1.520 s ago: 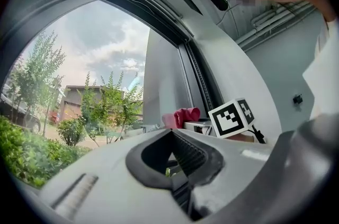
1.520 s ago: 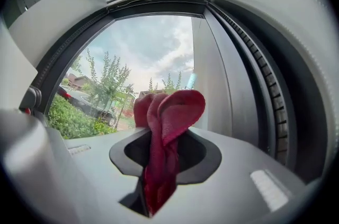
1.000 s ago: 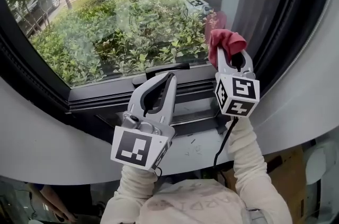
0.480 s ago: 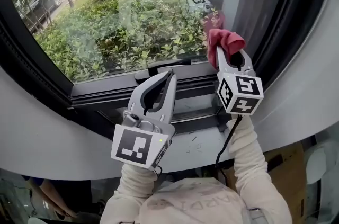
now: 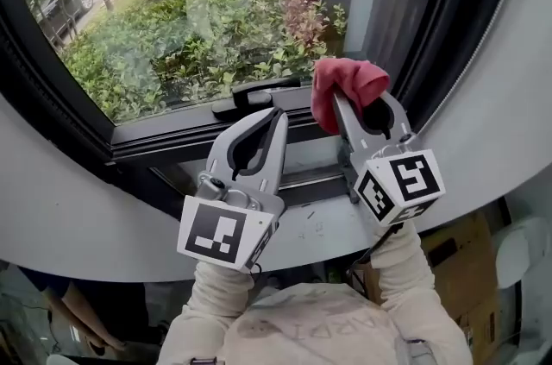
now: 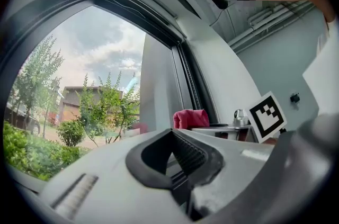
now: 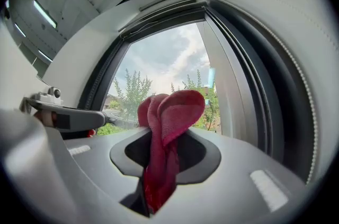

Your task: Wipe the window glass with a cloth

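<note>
A red cloth (image 5: 345,87) bunches out of my right gripper (image 5: 366,103), whose jaws are shut on it. In the head view it hangs in front of the window's lower right corner, a little off the window glass (image 5: 190,18). The right gripper view shows the cloth (image 7: 169,112) folded over between the jaws of that gripper (image 7: 161,135), with the glass (image 7: 164,69) beyond. My left gripper (image 5: 278,115) is shut on nothing, held low before the bottom frame, left of the cloth. From the left gripper (image 6: 172,134) view, the cloth (image 6: 190,118) shows to the right.
A black window handle (image 5: 259,93) lies on the dark bottom frame just past the left gripper's tips. The dark side frame (image 5: 448,18) and a white wall stand close on the right. A white sill (image 5: 319,221) runs below. Shrubs and a street lie outside.
My right gripper has drawn the cloth down and back from the glass, slightly leftward. The left gripper has stayed almost in place.
</note>
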{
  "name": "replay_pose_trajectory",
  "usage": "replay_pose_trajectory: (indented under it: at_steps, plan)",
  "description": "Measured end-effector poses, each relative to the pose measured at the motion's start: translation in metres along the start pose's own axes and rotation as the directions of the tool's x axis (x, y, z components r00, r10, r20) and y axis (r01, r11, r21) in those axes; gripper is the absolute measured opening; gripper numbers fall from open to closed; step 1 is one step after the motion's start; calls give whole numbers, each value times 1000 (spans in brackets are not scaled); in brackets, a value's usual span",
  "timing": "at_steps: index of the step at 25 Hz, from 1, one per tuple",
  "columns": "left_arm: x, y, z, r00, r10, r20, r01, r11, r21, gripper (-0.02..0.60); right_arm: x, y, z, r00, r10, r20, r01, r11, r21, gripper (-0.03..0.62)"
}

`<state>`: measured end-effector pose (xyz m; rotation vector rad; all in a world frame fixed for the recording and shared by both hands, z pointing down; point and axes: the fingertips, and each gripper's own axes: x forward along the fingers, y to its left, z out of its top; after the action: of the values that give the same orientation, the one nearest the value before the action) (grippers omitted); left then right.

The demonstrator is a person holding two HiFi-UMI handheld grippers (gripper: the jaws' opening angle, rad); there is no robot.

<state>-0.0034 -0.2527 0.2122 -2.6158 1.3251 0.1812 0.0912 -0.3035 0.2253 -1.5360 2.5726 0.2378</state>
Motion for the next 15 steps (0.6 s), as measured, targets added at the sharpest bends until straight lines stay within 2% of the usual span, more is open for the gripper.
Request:
replay_pose_trajectory:
  at_steps: [7,15]
  plan:
    - [-12,-26,-2,999,-39,2,39,999,-16,0,-55,21,-8,999,33,-19,-32,998,45,123]
    - [-21,-42,-3,999,-52,-6,52,998,-23,0,-65,52,7,996,92,13,-92,995,31,123]
